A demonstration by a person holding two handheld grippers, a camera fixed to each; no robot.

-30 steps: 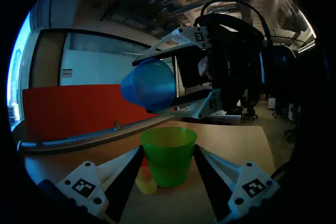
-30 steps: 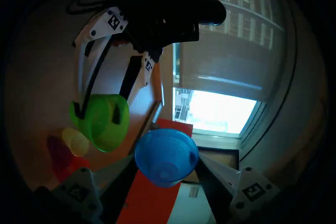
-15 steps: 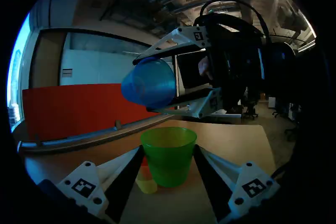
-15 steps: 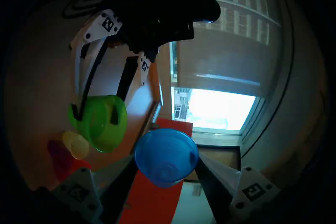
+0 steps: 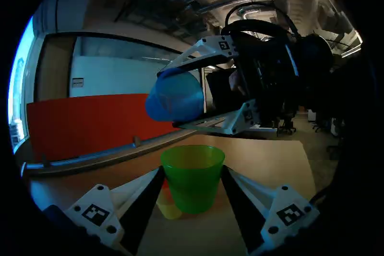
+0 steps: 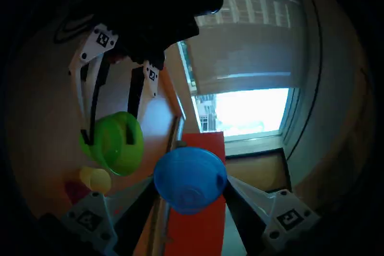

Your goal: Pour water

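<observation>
Wooden table runs back to a red partition, with a bright window beyond in the right gripper view. Above the table, the blue plastic cup hangs tipped almost onto its side, clamped across its body between both fingers of the right gripper. Whether any water is leaving it cannot be told.

Below it stands the green plastic cup, upright on the table and open-mouthed. The left gripper is closed narrowly on it, one finger pressing each side. Just beside the green cup's foot sit a small yellow cup and a small red cup.

The pour looks to be under way or about to start. The main risk is aim: the blue cup's lip hangs above and a little to one side of the green mouth, so a stream could fall past the rim onto the table or the small cups. Tilting further too quickly would send water over the far rim. The tapered blue cup could also slide out of the fingers as it turns.
</observation>
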